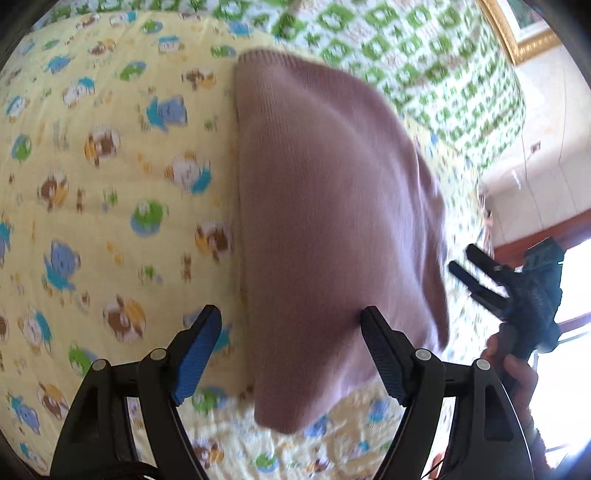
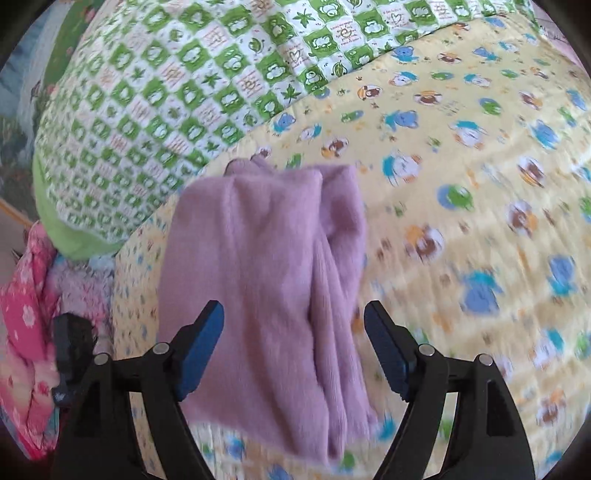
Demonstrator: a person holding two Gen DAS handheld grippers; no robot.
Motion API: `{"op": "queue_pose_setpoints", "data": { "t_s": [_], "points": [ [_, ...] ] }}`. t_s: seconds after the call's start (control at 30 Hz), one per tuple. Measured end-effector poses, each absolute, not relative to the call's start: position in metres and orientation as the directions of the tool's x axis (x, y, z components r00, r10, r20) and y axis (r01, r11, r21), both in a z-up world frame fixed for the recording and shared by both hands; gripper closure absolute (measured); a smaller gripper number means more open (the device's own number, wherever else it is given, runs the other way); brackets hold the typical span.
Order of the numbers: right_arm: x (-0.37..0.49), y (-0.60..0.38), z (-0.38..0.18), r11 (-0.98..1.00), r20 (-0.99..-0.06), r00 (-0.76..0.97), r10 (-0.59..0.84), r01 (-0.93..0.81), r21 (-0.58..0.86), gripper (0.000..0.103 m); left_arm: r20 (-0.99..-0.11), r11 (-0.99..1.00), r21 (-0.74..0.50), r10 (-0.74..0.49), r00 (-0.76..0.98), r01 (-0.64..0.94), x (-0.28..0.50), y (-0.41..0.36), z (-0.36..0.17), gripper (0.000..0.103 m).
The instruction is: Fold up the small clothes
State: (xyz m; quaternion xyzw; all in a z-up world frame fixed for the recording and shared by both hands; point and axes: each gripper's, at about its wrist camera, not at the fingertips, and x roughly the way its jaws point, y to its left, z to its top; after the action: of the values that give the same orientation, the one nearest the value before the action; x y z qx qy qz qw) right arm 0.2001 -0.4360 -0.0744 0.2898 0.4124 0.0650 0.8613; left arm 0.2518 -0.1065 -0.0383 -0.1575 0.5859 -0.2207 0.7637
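A mauve knit garment point(image 1: 325, 206) lies folded in a long strip on the yellow cartoon-print bedsheet point(image 1: 92, 184). My left gripper point(image 1: 291, 314) hovers over its near end, open, with the pads clear of the cloth. In the right wrist view the same garment point(image 2: 258, 251) shows ribbed folds along its right side. Above it my right gripper point(image 2: 293, 308) stands open with nothing pressed between its blue pads. The left wrist view also catches the right gripper point(image 1: 461, 260) at the far right, held in a person's hand point(image 1: 517, 373), off the garment's edge.
A green-and-white checked quilt point(image 2: 166, 92) is bunched behind the garment. Pink floral fabric point(image 2: 26, 295) lies heaped at the bed's left edge. A gilt picture frame point(image 1: 517, 33) hangs on the wall beyond. The yellow sheet point(image 2: 480, 221) stretches wide to the right.
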Motion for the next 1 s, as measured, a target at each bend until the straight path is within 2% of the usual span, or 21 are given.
{"op": "queue_pose_setpoints", "data": {
  "t_s": [0.2, 0.4, 0.43, 0.47, 0.53, 0.57, 0.7, 0.83, 0.87, 1.0],
  "points": [
    [0.244, -0.434, -0.094, 0.813, -0.700, 0.605, 0.379, 0.144, 0.565, 0.022, -0.822, 0.844, -0.524, -0.537, 0.192, 0.116, 0.285, -0.118, -0.047, 0.022],
    [0.261, -0.442, -0.101, 0.765, -0.646, 0.629, 0.432, 0.124, 0.632, 0.022, -0.823, 0.841, -0.534, -0.540, 0.175, 0.084, 0.307, -0.133, -0.064, 0.016],
    [0.263, -0.443, -0.101, 0.763, -0.637, 0.634, 0.440, 0.111, 0.637, 0.026, -0.826, 0.843, -0.532, -0.537, 0.172, 0.082, 0.309, -0.135, -0.067, 0.013],
    [0.263, -0.445, -0.102, 0.766, -0.635, 0.635, 0.439, 0.105, 0.635, 0.048, -0.830, 0.847, -0.526, -0.531, 0.170, 0.079, 0.310, -0.136, -0.069, 0.012],
    [0.263, -0.453, -0.109, 0.733, -0.613, 0.634, 0.472, 0.104, 0.672, 0.074, -0.833, 0.848, -0.524, -0.529, 0.164, 0.073, 0.313, -0.136, -0.073, 0.011],
    [0.261, -0.458, -0.112, 0.708, -0.595, 0.639, 0.488, 0.110, 0.698, 0.075, -0.832, 0.847, -0.527, -0.531, 0.161, 0.069, 0.313, -0.135, -0.075, 0.011],
    [0.255, -0.461, -0.117, 0.695, -0.579, 0.648, 0.495, 0.104, 0.711, 0.075, -0.829, 0.845, -0.533, -0.533, 0.172, 0.050, 0.313, -0.138, -0.073, 0.011],
    [0.247, -0.456, -0.111, 0.731, -0.620, 0.646, 0.445, 0.137, 0.669, 0.040, -0.822, 0.842, -0.535, -0.537, 0.188, 0.066, 0.310, -0.135, -0.072, 0.011],
    [0.247, -0.455, -0.111, 0.732, -0.622, 0.645, 0.444, 0.140, 0.667, 0.037, -0.820, 0.840, -0.539, -0.542, 0.185, 0.068, 0.311, -0.135, -0.073, 0.010],
    [0.240, -0.444, -0.109, 0.752, -0.664, 0.619, 0.420, 0.172, 0.636, 0.036, -0.795, 0.812, -0.580, -0.582, 0.173, 0.066, 0.313, -0.129, -0.083, 0.009]
  ]
}}
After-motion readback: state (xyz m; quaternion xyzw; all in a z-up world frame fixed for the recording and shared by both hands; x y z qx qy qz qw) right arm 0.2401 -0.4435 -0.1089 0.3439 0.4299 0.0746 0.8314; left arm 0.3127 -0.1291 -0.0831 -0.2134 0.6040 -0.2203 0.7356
